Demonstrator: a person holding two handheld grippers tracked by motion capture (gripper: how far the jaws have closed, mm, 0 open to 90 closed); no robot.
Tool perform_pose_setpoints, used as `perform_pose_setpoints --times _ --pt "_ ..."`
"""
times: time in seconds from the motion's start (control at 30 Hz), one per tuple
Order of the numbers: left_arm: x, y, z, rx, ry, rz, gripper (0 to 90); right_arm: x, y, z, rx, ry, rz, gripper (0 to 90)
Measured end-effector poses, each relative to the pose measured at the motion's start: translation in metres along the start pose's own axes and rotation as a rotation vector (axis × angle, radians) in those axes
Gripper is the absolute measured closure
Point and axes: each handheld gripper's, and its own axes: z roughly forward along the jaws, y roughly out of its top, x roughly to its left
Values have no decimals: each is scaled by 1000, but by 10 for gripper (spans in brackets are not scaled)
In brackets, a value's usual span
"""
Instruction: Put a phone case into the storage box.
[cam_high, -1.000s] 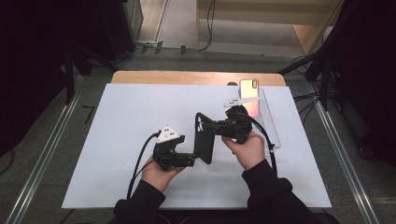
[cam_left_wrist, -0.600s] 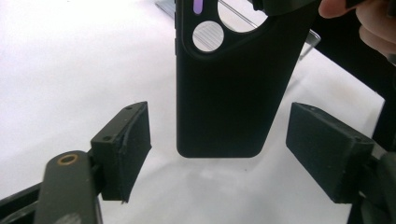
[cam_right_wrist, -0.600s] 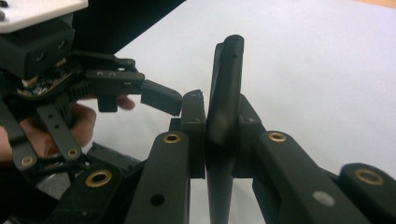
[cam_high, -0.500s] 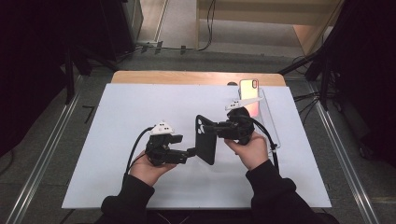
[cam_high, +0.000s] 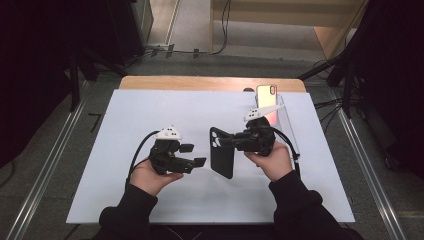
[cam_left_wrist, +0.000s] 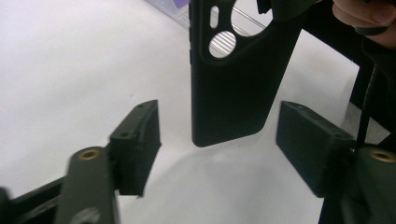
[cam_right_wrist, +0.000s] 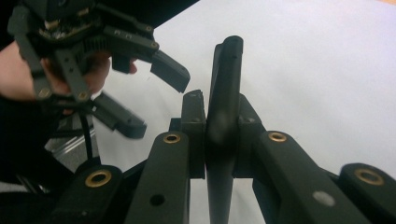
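A black phone case (cam_high: 222, 159) hangs upright over the white mat, camera cutouts at the top. My right gripper (cam_high: 229, 142) is shut on its upper part; in the right gripper view the case (cam_right_wrist: 223, 74) stands edge-on between the two pads. My left gripper (cam_high: 193, 155) is open a short way left of the case and does not touch it. In the left gripper view the case (cam_left_wrist: 233, 88) hangs beyond my left gripper (cam_left_wrist: 220, 133), framed by its spread jaws. The left gripper (cam_right_wrist: 154, 88) also shows from the right gripper view, open.
A phone (cam_high: 265, 96) with a shiny back leans in a clear stand (cam_high: 287, 125) at the back right of the white mat (cam_high: 125, 125). A wooden table edge (cam_high: 200, 83) runs behind the mat. Metal rails flank the table.
My left gripper has drawn back to the left, away from the case's lower end, and its jaws now stand open. The right gripper has kept hold of the case, nearly still.
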Motion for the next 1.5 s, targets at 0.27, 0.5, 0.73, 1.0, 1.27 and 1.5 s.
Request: perform_pose_setpoints --times 0.27,0.5,0.73,1.0,1.27,1.5 --pt "4 6 -6 -1 -61 57 326 -3 0 1 33 80 -65 775" --pt "6 13 -10 -16 -118 103 326 1 0 3 53 146 -137 774" --pt "5 18 -10 3 -161 141 329 5 -1 4 68 210 -213 774" --pt "6 22 -6 26 -214 150 368 6 -2 10 97 251 -240 774" --pt "7 21 -6 24 -257 169 473 9 -3 13 114 287 -270 774" --pt "4 18 -6 34 -282 227 644 12 -3 15 119 308 -280 774"
